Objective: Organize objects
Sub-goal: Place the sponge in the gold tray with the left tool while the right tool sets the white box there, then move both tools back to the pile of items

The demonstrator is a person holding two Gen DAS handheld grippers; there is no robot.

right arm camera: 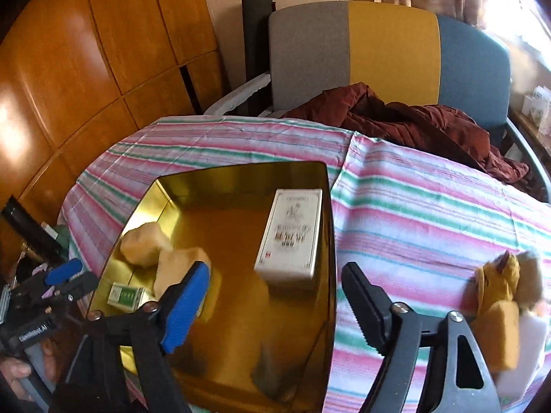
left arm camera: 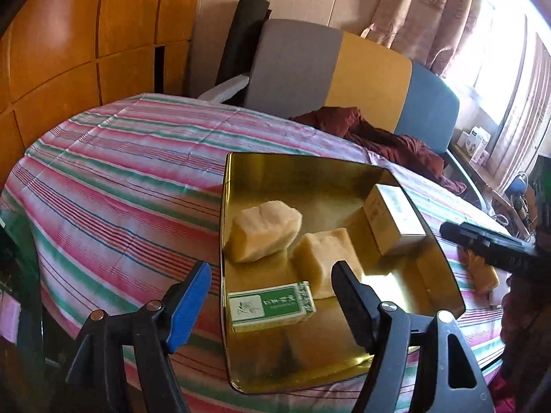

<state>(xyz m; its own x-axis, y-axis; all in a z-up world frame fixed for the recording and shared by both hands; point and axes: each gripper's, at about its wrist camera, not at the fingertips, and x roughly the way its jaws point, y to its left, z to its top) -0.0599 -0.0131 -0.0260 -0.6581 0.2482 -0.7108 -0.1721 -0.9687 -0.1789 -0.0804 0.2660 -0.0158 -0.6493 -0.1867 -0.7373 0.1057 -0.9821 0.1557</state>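
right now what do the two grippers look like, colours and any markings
Both look alike: black plastic frames with silver pivot bolts and two fingers, one with a blue pad, the other a black toothed pad. The left gripper seen from the right wrist carries white lettering on its black body, too blurred to read. The right gripper shows triangular cutouts in its frame.

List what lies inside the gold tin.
Inside the gold tin: two pale sponge blocks, a green-and-white packet, a white box. Whatever lies beneath them is hidden.
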